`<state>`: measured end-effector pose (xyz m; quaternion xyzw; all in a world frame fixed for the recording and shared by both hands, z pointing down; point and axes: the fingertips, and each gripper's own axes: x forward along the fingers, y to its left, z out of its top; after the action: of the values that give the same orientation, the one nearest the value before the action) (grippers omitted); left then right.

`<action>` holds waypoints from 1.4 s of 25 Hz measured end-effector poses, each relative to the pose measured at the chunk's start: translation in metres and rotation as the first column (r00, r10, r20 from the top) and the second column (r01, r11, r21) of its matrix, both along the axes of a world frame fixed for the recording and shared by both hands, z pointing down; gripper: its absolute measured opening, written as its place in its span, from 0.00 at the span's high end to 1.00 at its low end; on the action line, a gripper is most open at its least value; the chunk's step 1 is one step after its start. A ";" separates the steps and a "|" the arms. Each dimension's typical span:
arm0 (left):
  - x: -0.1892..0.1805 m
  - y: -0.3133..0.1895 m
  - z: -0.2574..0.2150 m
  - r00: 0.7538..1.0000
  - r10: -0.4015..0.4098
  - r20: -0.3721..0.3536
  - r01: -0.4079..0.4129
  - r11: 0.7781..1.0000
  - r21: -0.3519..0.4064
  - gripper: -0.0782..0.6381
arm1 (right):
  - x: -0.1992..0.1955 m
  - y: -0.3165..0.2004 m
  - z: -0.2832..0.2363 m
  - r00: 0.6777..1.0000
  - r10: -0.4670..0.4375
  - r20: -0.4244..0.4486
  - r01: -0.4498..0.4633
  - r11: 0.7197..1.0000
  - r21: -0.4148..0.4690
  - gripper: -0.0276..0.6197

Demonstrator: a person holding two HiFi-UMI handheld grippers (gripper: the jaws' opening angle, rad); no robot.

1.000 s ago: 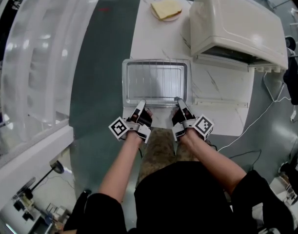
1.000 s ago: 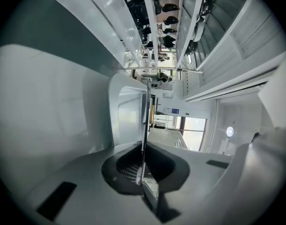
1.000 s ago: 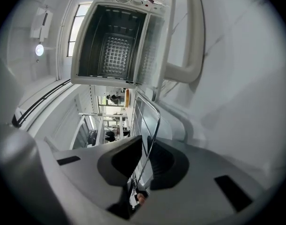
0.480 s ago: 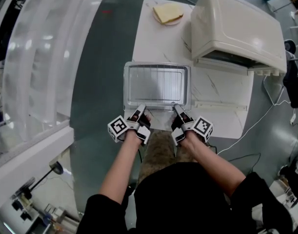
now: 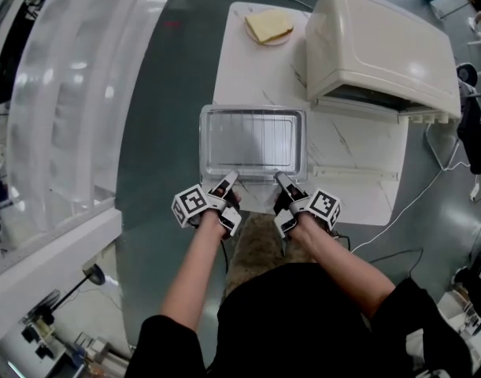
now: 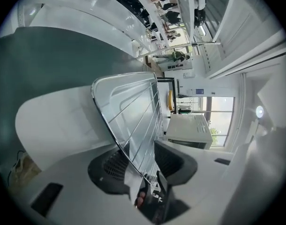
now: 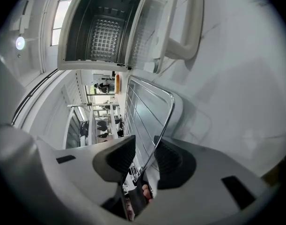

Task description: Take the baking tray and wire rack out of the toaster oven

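The baking tray (image 5: 203,142), with the wire rack (image 5: 253,136) lying on it, rests flat on the table (image 5: 248,73) and stretches away from both sets of fingers; its near rim sits between them. The left gripper (image 5: 228,179) has just been opening; its jaws stand apart, the rack's wire edge running through the gap with neither pad pressing on it. The right gripper (image 5: 279,178) has also just been opening; the rim passes between its parted jaws, nearer one pad, and looks released. Beyond the right fingers the oven (image 5: 382,46) stands with its door (image 5: 358,144) dropped flat; seen past those fingers, the inside (image 7: 103,29) looks bare. Both pieces appear to be out, so the task seems nearly finished; what remains is probably only to draw the fingers back off the rim.
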<state>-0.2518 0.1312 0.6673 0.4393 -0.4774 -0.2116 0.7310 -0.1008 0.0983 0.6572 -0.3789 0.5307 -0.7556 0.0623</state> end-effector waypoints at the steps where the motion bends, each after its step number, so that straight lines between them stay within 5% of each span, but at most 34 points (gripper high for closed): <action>1: 0.000 0.000 -0.001 1.000 -0.004 0.001 0.004 1.000 -0.001 0.66 | 0.000 0.000 0.000 1.000 -0.001 -0.004 0.001 1.000 -0.003 0.76; 7: 0.000 -0.001 -0.009 0.998 -0.057 -0.032 0.057 0.998 0.012 0.53 | 0.001 -0.001 0.000 1.000 0.013 -0.006 -0.013 1.000 -0.011 0.75; 14: 0.012 0.004 -0.013 0.993 0.111 0.028 -0.111 0.994 -0.022 0.44 | 0.003 -0.003 0.001 0.999 0.027 -0.019 -0.027 0.999 -0.032 0.74; 29: 0.004 -0.003 -0.004 0.987 0.125 0.100 -0.119 0.991 -0.065 0.42 | -0.005 0.005 0.004 0.999 0.029 0.030 -0.027 0.998 -0.062 0.73; 35: 0.010 0.006 -0.006 0.984 0.151 0.098 -0.145 0.987 -0.070 0.41 | -0.001 0.012 0.004 0.998 0.036 -0.051 -0.041 0.994 -0.106 0.59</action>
<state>-0.2420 0.1372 0.6611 0.4609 -0.4867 -0.1187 0.7325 -0.1021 0.1102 0.6607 -0.4105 0.4836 -0.7719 0.0434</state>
